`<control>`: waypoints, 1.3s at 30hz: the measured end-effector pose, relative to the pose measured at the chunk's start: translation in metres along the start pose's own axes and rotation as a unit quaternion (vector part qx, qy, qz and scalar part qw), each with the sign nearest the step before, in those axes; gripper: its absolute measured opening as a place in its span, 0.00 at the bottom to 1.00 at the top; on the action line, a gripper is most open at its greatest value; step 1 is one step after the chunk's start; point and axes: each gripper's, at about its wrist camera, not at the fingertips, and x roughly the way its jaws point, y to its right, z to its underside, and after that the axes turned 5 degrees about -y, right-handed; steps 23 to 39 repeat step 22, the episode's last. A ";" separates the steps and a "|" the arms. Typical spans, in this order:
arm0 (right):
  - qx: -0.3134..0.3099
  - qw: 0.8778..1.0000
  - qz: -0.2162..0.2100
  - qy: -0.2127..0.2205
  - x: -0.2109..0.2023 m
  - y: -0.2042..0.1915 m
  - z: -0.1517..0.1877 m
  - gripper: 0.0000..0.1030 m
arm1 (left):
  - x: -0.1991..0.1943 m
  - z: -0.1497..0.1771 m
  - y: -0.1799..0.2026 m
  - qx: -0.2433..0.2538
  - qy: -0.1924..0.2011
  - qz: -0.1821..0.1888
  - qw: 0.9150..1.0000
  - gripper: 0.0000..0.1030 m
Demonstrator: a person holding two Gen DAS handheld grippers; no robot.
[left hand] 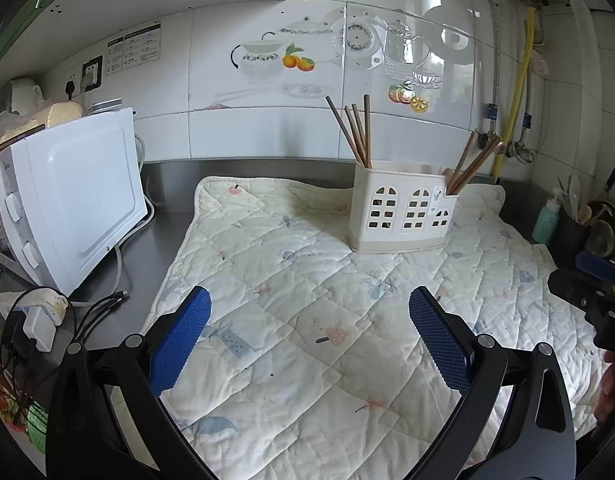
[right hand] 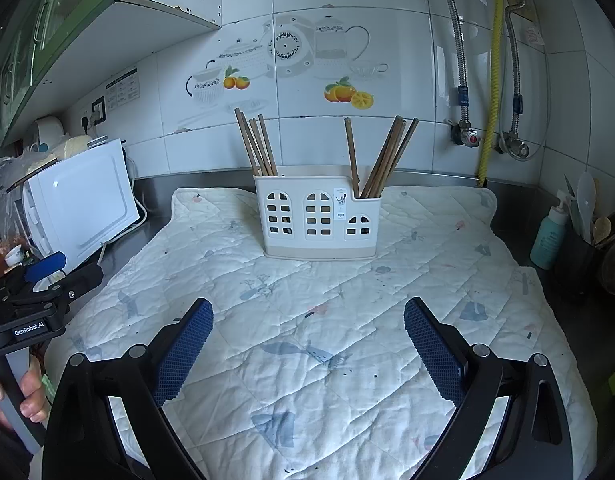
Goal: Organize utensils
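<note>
A cream utensil holder (left hand: 401, 214) with window cut-outs stands on the quilted mat (left hand: 307, 320) near the back; it also shows in the right wrist view (right hand: 317, 220). Brown chopsticks stand upright in its left compartment (right hand: 255, 142) and its right compartment (right hand: 387, 156). My left gripper (left hand: 309, 300) is open and empty, low over the mat in front of the holder. My right gripper (right hand: 307, 312) is open and empty, also short of the holder. The left gripper also shows at the left edge of the right wrist view (right hand: 47, 276).
A white microwave (left hand: 71, 196) stands on the left with cables and a power strip (left hand: 39, 312) in front. A teal bottle (right hand: 549, 236) and a dark crock with spoons (right hand: 587, 232) stand on the right. Tiled wall behind.
</note>
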 end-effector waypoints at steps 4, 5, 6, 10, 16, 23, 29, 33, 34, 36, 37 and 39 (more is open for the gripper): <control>-0.003 1.000 0.001 0.000 0.000 -0.001 -0.001 0.90 | -0.001 0.000 0.002 0.001 0.002 -0.001 1.000 0.95; -0.002 1.000 0.001 -0.001 0.000 -0.001 0.000 0.90 | 0.000 0.000 0.002 0.001 0.002 -0.001 1.000 0.95; -0.002 1.000 0.000 -0.001 0.000 -0.001 -0.001 0.90 | 0.000 0.000 0.002 0.001 0.001 0.000 1.000 0.95; -0.002 1.000 0.000 -0.001 0.001 -0.001 0.000 0.90 | -0.002 0.000 0.003 0.003 0.007 -0.001 1.000 0.95; -0.003 1.000 -0.001 -0.001 0.000 -0.002 0.000 0.90 | -0.001 -0.001 0.005 0.008 0.003 0.001 1.000 0.95; -0.001 1.000 -0.001 -0.001 0.000 -0.002 0.000 0.90 | -0.001 0.000 0.005 0.006 0.002 0.003 1.000 0.95; -0.001 1.000 -0.001 -0.001 0.000 -0.002 0.000 0.90 | -0.001 0.000 0.005 0.006 0.002 0.003 1.000 0.95; -0.001 1.000 -0.001 -0.001 0.000 -0.002 0.000 0.90 | -0.001 0.000 0.005 0.006 0.002 0.003 1.000 0.95; -0.001 1.000 -0.001 -0.001 0.000 -0.002 0.000 0.90 | -0.001 0.000 0.005 0.006 0.002 0.003 1.000 0.95; -0.001 1.000 -0.001 -0.001 0.000 -0.002 0.000 0.90 | -0.001 0.000 0.005 0.006 0.002 0.003 1.000 0.95; -0.001 1.000 -0.001 -0.001 0.000 -0.002 0.000 0.90 | -0.001 0.000 0.005 0.006 0.002 0.003 1.000 0.95; -0.001 1.000 -0.001 -0.001 0.000 -0.002 0.000 0.90 | -0.001 0.000 0.005 0.006 0.002 0.003 1.000 0.95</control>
